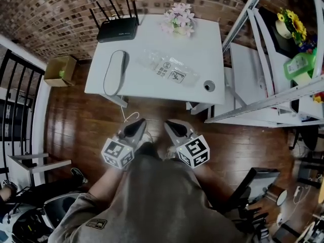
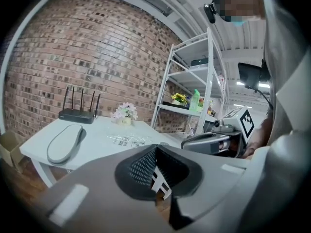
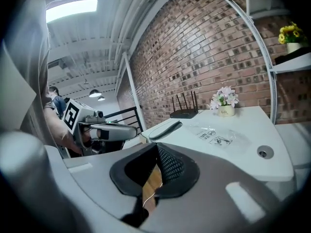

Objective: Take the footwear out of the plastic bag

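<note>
A grey flat piece of footwear [image 1: 114,72] lies on the left part of the white table [image 1: 202,44], outside the bag. The clear plastic bag [image 1: 169,69] with printed labels lies flat near the table's middle, apart from the footwear. Both grippers hang in front of the person's body, short of the table's near edge and over the wooden floor. The left gripper [image 1: 137,127] is shut with nothing between its jaws, and so is the right gripper [image 1: 174,128]. The left gripper view shows the footwear [image 2: 65,143] and the bag [image 2: 125,140] far ahead; the right gripper view shows the bag [image 3: 216,136].
A black router [image 1: 117,30] and a small pot of flowers [image 1: 179,19] stand at the table's far edge. A round grommet [image 1: 209,86] sits near its right front corner. White metal shelving [image 1: 273,49] stands at the right, a cardboard box [image 1: 59,69] at the left.
</note>
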The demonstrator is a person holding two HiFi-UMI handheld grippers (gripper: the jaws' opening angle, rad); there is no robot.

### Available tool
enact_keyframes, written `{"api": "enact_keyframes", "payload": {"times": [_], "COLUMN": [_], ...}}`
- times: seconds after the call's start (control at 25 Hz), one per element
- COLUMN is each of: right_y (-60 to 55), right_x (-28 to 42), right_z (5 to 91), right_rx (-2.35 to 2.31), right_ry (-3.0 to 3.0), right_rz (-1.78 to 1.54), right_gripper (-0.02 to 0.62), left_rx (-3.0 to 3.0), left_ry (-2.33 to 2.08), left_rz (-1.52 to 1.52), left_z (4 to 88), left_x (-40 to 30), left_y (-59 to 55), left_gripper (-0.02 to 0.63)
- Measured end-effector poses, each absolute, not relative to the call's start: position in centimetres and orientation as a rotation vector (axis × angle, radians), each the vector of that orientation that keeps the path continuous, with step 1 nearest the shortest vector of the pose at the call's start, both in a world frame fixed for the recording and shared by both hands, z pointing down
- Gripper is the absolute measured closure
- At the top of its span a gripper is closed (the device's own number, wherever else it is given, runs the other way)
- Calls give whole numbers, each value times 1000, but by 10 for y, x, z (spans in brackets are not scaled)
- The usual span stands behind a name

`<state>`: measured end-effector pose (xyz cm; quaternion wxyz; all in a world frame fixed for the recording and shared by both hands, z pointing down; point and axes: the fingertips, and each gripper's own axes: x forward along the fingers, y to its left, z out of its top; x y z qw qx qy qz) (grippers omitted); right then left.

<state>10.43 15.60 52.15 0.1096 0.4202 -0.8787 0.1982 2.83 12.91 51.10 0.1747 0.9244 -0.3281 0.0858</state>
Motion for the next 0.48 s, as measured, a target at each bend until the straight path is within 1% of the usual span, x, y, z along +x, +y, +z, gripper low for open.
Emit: {"api": "enact_keyframes", "payload": {"times": [0.48], "right_y": [152], "right_x": [103], "right_z": [493], "right_rx": [1332], "right_ry": [-2578], "right_rz": [512], "right_gripper": [584], "left_rx": [2680], "left_ry": [-841], "left_rz": [224], "left_z": [493], "left_x": [35], "left_y": [116], "left_gripper": [604]}}
